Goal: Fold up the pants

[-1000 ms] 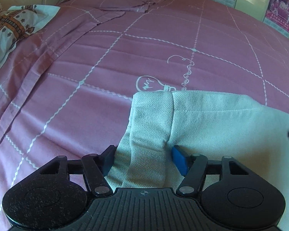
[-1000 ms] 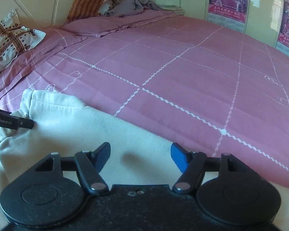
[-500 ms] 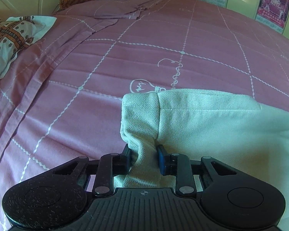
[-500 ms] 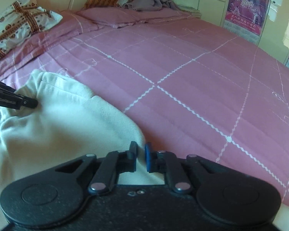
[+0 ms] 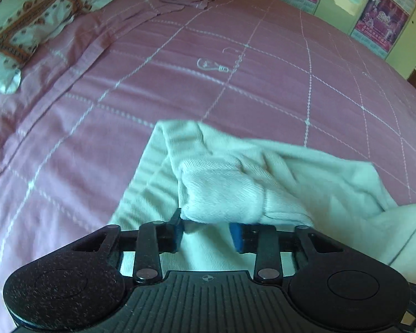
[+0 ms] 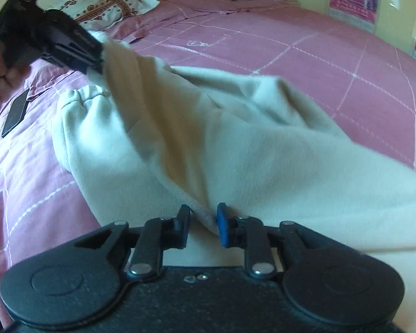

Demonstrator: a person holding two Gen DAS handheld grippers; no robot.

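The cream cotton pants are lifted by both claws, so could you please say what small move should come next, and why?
Probably carry both claws together toward the gathered waistband: left claw and right claw each pinch the cream cotton pants, whose lifted edge hangs over the lower layer.

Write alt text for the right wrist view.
The right gripper pinches a hem of cream pants, lifted off a pink bedspread. At upper left the left gripper grips another part of the fabric; patterned pillows lie behind.

Both wrist views close, low; share pants (image 5: 305, 172), bed (image 5: 235, 55).
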